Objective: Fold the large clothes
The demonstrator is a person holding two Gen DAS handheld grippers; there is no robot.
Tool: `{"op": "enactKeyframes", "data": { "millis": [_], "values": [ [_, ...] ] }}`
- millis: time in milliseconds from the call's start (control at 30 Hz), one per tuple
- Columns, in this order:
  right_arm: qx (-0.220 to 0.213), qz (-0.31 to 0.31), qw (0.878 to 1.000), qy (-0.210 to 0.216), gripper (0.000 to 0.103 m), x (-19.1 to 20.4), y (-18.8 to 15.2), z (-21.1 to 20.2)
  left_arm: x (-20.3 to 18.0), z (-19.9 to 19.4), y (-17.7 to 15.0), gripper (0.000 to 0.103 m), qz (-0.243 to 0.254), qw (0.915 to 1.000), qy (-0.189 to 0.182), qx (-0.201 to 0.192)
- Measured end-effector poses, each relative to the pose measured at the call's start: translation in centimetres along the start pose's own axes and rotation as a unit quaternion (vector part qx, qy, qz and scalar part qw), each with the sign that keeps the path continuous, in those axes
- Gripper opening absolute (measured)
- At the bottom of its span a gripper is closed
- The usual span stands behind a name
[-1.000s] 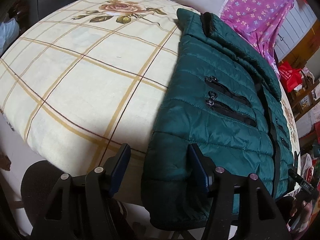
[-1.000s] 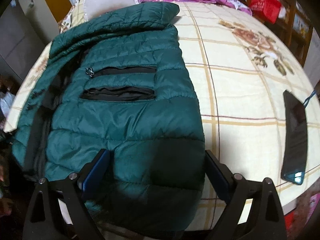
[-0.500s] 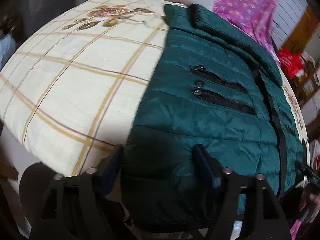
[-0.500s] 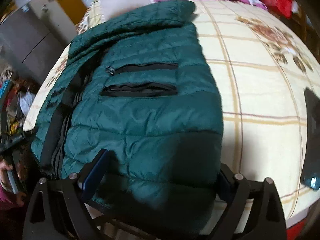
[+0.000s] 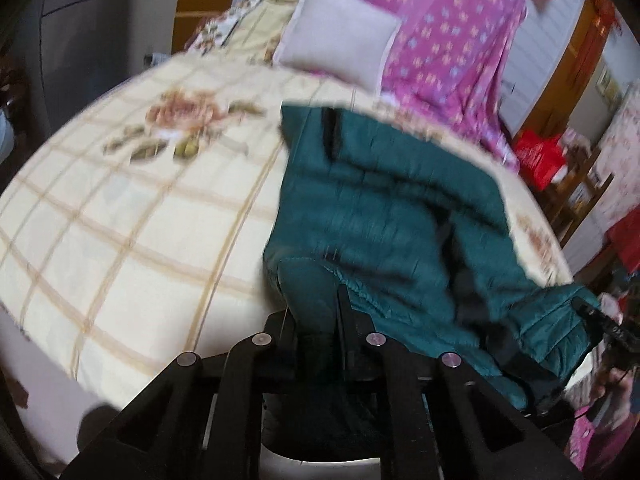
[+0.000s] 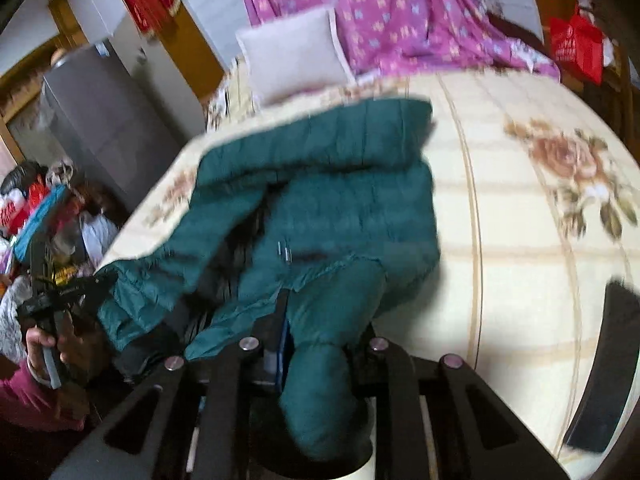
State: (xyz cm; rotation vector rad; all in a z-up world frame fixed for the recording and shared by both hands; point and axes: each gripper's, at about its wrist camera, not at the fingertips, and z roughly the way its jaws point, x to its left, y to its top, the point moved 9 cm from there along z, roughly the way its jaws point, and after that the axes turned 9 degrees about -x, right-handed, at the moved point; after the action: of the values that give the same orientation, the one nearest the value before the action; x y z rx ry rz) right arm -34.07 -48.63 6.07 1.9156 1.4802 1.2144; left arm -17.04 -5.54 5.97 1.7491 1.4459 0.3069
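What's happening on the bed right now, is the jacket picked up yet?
Yes. A person is working the green puffer jacket on the checked bedspread. The left tool and the right tool are each shut on the jacket's near hem, which is bunched and raised off the bed. The collar end lies toward the pillow. Both views are blurred.

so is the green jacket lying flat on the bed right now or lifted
Partly lifted. The left gripper and right gripper each pinch its near hem, bunched upward; the collar end of the green jacket lies on the bed.
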Motion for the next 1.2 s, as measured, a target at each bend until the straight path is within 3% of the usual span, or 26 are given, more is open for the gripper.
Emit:
{"op": "enactKeyframes", "data": {
  "millis": [233, 500, 667, 800, 967, 1067, 1133, 1200],
  "values": [
    [-0.052, 0.011, 0.998, -0.031, 0.02, -0.7, 8.2, 3.4, -1.6, 3.4, 9.3, 0.0, -0.013, 0.9982, -0.003, -0.058],
    [-0.071, 0.026, 0.993, -0.092, 0.02, -3.8, 16.6, 11.3, -1.5, 11.8, 17.1, 0.0, -0.028, 0.9962, 0.039, -0.072],
    [-0.05, 0.033, 0.991, -0.119, 0.02, -6.9, 19.1, 17.1, -0.7, 17.7, 18.6, 0.0, -0.034, 0.9959, 0.06, -0.059],
    [-0.026, 0.033, 0.989, -0.141, 0.02, -8.8, 18.9, 21.7, 0.2, 21.5, 18.1, 0.0, -0.045, 0.995, 0.075, -0.047],
    [-0.011, 0.061, 0.986, -0.153, 0.021, -10.7, 17.5, 25.0, 1.1, 24.4, 17.9, 0.0, -0.074, 0.9951, 0.047, -0.044],
    [-0.004, 0.095, 0.985, -0.143, 0.026, -11.5, 17.3, 25.7, 1.1, 23.9, 18.6, 0.003, -0.082, 0.9951, 0.013, -0.054],
    [-0.008, 0.115, 0.986, -0.124, 0.036, -11.5, 17.6, 25.6, 1.0, 23.0, 19.0, 0.007, -0.088, 0.9944, -0.007, -0.058],
    [-0.025, 0.127, 0.986, -0.104, 0.061, -11.2, 18.3, 25.0, 0.9, 22.0, 19.5, 0.011, -0.09, 0.994, -0.019, -0.06]
  ]
}}
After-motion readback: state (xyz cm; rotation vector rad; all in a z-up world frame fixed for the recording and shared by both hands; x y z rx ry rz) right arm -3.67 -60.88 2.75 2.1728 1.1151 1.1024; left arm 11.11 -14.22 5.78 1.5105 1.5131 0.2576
